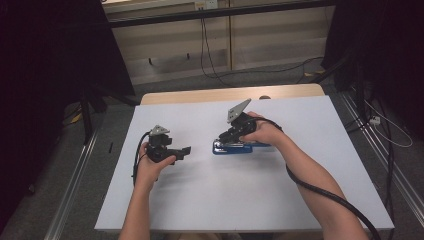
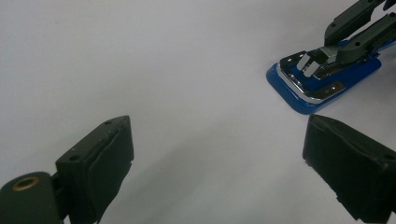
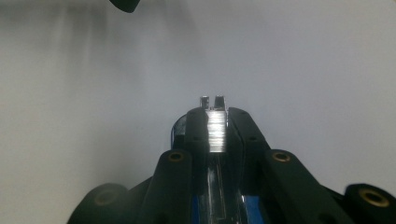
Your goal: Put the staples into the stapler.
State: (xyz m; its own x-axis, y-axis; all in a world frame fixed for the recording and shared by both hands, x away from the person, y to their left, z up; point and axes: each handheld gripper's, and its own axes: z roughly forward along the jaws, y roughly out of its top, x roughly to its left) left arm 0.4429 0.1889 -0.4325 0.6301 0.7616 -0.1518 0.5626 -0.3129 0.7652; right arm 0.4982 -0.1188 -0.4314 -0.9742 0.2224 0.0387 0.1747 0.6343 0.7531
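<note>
A blue stapler point(image 1: 235, 148) lies flat on the white table point(image 1: 300, 200), a little right of the middle and about halfway between the near and far edges. Its blue base rests on the table surface, with a chrome plate on top at the left end.

The right gripper point(image 1: 231, 136) comes in from the right and reaches over the stapler, pointing left along its length. In the right gripper view its two black jaws stand close together, pressed on either side of the stapler's point(image 3: 215, 135) shiny metal upper part, which runs up the middle between them; blue shows below on both sides. The left gripper view bears this out: the right gripper's point(image 2: 329, 58) black jaws sit on the chrome magazine above the blue base point(image 2: 299, 95), near the stapler's left end. So the right claw is clamped on the stapler's metal top, and the base touches the table.

The left gripper point(image 1: 186, 150) is held at the left of the table, pointing right toward the stapler, apart from it with bare table between them. In the left gripper view its jaws stand wide apart, with nothing between them; the stapler lies farther off, up and to the right of the gap, not inside it.
</note>
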